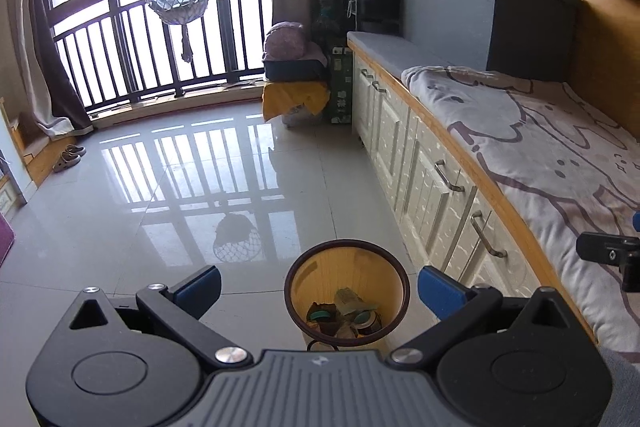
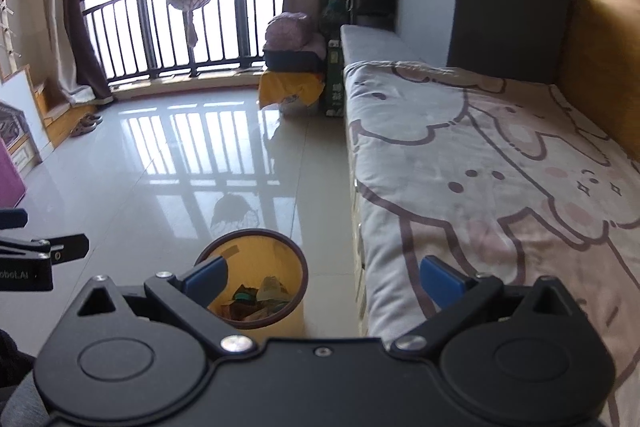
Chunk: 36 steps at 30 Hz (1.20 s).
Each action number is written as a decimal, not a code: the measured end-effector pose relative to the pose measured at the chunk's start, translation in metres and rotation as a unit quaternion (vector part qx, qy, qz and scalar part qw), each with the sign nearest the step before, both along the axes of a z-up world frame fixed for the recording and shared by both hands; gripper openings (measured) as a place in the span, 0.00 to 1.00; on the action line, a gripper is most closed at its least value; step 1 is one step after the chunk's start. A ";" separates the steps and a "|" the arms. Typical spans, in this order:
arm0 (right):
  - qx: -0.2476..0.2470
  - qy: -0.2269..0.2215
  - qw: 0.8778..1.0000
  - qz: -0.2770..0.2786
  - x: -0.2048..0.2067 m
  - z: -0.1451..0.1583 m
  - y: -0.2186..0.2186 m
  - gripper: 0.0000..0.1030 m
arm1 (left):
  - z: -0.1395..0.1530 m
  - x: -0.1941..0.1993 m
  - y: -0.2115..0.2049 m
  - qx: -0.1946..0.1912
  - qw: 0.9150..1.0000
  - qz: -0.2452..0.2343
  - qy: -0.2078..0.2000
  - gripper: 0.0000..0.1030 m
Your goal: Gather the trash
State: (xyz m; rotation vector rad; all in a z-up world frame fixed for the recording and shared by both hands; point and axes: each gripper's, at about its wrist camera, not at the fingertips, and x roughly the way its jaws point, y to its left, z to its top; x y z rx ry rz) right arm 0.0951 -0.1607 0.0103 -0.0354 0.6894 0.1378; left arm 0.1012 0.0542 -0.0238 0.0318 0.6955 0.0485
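A round yellow trash bin point(image 1: 308, 279) with a dark rim stands on the tiled floor beside the white cabinets; it also shows in the right wrist view point(image 2: 290, 263). Crumpled wrappers and trash point(image 1: 344, 315) lie in its bottom, also seen in the right wrist view point(image 2: 260, 297). My left gripper point(image 1: 320, 287) is open and empty, above the bin. My right gripper point(image 2: 324, 277) is open and empty, above the bin's right side and the bed edge. The right gripper's side shows in the left wrist view point(image 1: 612, 255); the left gripper's side shows in the right wrist view point(image 2: 36, 251).
A bed with a cartoon blanket point(image 2: 500, 167) lies on the right over white drawers point(image 1: 432, 179). A yellow-covered stack of boxes point(image 1: 296, 83) stands by the window railing point(image 1: 160, 39). Slippers point(image 1: 70, 157) lie at the far left. Glossy floor point(image 1: 160, 187) stretches ahead.
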 end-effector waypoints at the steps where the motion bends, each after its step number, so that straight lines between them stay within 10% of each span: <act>1: 0.001 -0.005 1.000 -0.004 -0.003 -0.002 0.000 1.00 | -0.003 -0.001 -0.001 0.002 1.000 0.004 -0.002 1.00; 36: -0.024 -0.026 0.999 -0.028 -0.016 -0.037 0.008 1.00 | -0.031 -0.003 -0.002 -0.003 1.000 0.004 0.005 1.00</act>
